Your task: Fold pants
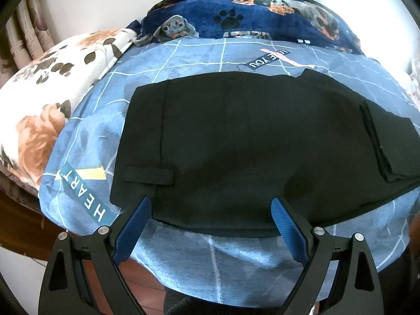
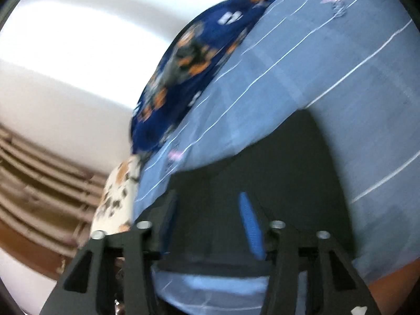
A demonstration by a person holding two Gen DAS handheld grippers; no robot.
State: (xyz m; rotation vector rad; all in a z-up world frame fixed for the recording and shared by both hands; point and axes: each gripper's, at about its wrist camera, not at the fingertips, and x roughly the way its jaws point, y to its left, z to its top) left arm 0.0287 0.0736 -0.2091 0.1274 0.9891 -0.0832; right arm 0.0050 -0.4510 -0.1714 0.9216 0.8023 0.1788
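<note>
The work surface is a bed (image 1: 183, 257) covered with a blue sheet printed with thin white grid lines and word labels; it stands against a white wall, with a curtain (image 1: 29, 26) at the far left. Working from the near edge outward, we first meet the left gripper (image 1: 211, 206), whose blue-padded fingers (image 1: 139, 218) stand wide apart and hold nothing. We find them poised over the near hem of the pants (image 1: 236, 136), but we cannot tell whether the tips touch the cloth. The pants are black and lie flat across the middle of the sheet as one compact, roughly rectangular block. A belt loop (image 1: 149, 177) shows near the left fingertip, and a folded edge with a visible seam (image 1: 372, 141) shows on the right side. We judge from this layered edge that at least one fold has already been made, and that the garment is now a short, wide packet rather than full-length legs. In the right wrist view, which is blurred, the right gripper (image 2: 207, 210) sits above the same black cloth (image 2: 262, 162) with its jaws partly open; we see no fabric clamped between them. Beyond the pants we see a dark blue blanket (image 1: 262, 13) printed with dogs and paw marks, and a cream floral blanket (image 1: 52, 78) at the left. We judge that what remains is at most a final fold or a smoothing pass.
</note>
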